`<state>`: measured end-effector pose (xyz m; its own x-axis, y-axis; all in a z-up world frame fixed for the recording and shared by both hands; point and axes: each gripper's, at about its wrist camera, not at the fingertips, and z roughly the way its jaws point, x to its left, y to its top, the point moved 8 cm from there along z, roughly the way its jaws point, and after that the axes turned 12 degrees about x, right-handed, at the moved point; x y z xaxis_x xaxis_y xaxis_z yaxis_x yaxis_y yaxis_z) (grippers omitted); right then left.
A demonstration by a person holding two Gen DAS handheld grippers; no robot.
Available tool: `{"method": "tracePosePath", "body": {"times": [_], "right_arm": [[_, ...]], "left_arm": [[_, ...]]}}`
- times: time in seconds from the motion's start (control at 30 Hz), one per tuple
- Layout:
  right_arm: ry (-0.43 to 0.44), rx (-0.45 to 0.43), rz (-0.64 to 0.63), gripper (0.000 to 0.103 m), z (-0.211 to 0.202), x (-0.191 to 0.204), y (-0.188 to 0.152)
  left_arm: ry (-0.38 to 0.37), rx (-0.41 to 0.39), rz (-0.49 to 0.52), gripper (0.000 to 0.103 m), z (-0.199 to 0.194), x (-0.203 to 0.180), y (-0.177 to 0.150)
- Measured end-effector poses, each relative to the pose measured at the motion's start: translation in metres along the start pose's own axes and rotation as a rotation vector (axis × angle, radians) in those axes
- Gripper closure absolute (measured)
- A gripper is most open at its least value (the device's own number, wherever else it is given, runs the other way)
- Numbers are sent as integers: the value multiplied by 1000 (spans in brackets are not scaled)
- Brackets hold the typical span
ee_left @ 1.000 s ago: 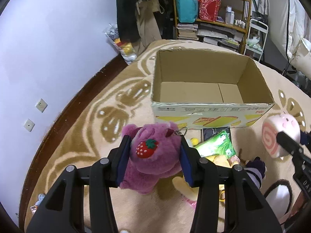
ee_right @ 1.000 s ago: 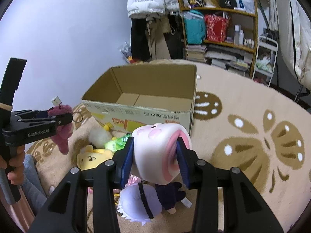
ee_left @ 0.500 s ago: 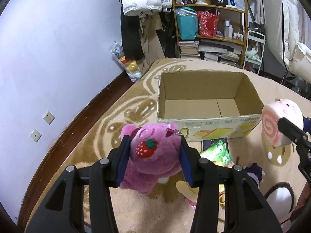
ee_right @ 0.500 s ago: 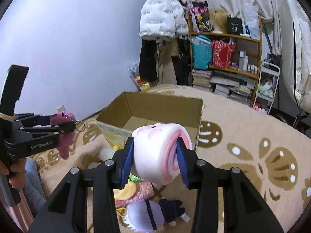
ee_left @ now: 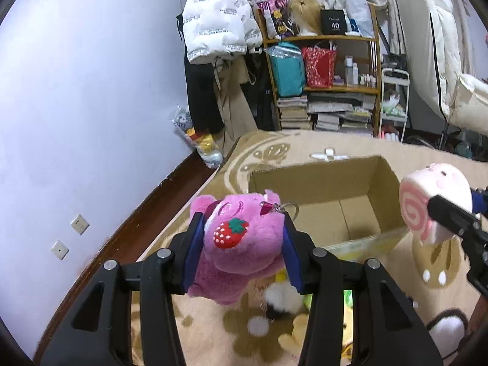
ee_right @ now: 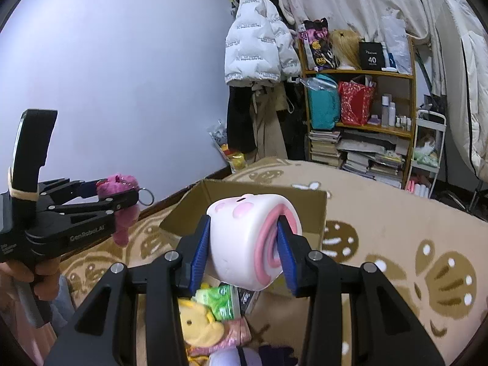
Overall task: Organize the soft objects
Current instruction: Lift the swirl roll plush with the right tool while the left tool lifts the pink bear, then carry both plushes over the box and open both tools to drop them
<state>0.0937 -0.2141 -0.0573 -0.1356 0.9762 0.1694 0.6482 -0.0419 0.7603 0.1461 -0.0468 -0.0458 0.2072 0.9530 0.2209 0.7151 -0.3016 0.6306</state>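
My left gripper (ee_left: 242, 251) is shut on a pink plush bear (ee_left: 241, 244) with a red strawberry patch and a key ring, held above the carpet. My right gripper (ee_right: 242, 253) is shut on a white and pink swirl-roll plush (ee_right: 250, 241). An open cardboard box (ee_left: 323, 195) with nothing in it stands on the rug just beyond both toys. From the right wrist view the left gripper (ee_right: 134, 196) shows at the left with the bear (ee_right: 122, 201) in it. The roll plush (ee_left: 433, 204) shows at the right of the left wrist view.
Loose toys lie on the beige patterned rug (ee_right: 396, 244) below the grippers: a yellow plush (ee_right: 198, 326), a green packet (ee_right: 219, 302), a white fluffy one (ee_left: 282, 300). A cluttered shelf (ee_left: 323, 82), hanging coats (ee_left: 219, 33) and a purple wall (ee_left: 91, 91) lie beyond.
Both grippers have risen with their toys and tilted up. The box and floor toys sit lower in the views, and more of the shelf and wall shows.
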Motion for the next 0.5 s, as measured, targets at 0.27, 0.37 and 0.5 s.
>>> {"method": "tracePosePath", "body": {"times": [0.27,0.37,0.5], "right_arm": [[-13,-9,9,59,31,-14,25],[-21,-7,11,59,45,-20,33],[-23,8,15,59,61,-26,35]], "left_arm": [[1,-17,-3,57,17,1,22],[7,-24,2,57,26,0,26],[-2,-31,-6,57,35,2,30]]}}
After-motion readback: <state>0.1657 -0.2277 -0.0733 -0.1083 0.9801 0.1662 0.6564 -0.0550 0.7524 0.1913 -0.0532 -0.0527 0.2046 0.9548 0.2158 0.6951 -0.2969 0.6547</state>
